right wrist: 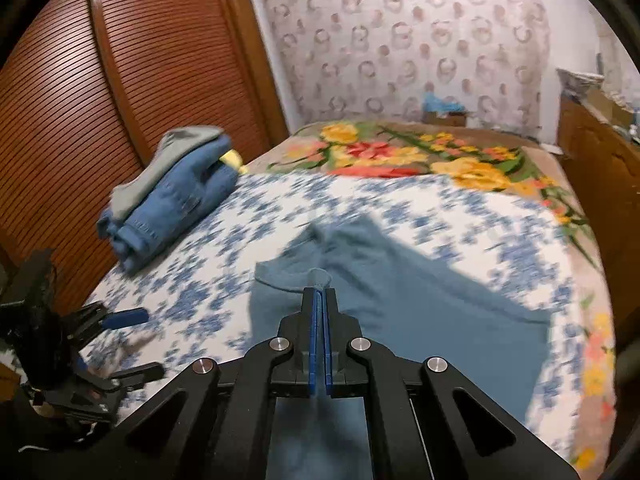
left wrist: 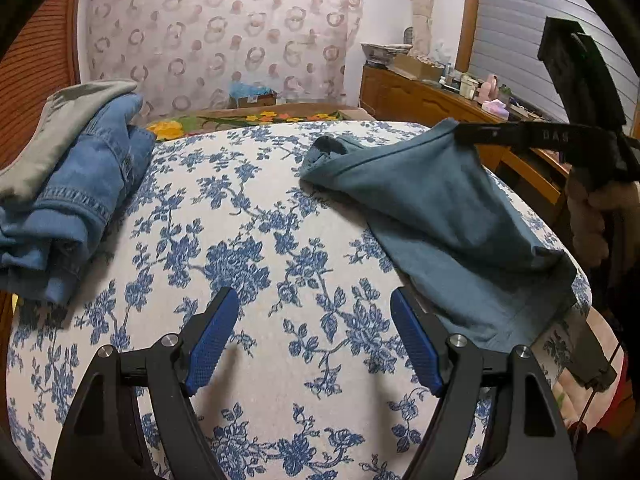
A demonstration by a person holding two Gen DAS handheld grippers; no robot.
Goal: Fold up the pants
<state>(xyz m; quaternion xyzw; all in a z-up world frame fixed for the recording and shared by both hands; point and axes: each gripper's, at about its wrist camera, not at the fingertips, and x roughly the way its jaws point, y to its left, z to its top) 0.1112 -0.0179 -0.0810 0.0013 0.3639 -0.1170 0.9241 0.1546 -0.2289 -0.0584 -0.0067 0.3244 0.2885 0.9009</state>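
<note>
Teal pants (left wrist: 440, 208) lie on the right side of the blue-flowered bed cover (left wrist: 248, 360), with one corner raised off it. My right gripper (left wrist: 464, 136) is shut on that raised corner, and the cloth hangs from it in a slack fold. In the right wrist view the pinched edge pokes out past the closed right gripper (right wrist: 319, 290), and the rest of the pants (right wrist: 420, 292) spreads below. My left gripper (left wrist: 313, 294) hovers open over bare cover just left of the pants, nothing between its blue pads; it also shows at the lower left as the left gripper (right wrist: 140, 344).
A stack of folded clothes (left wrist: 80, 184), denim under grey, sits at the bed's left side by the slatted wooden wardrobe (right wrist: 120, 80). A flowered blanket (right wrist: 420, 152) covers the far end. A cluttered wooden dresser (left wrist: 420, 92) runs along the right. A hand (left wrist: 592, 220) grips the right tool.
</note>
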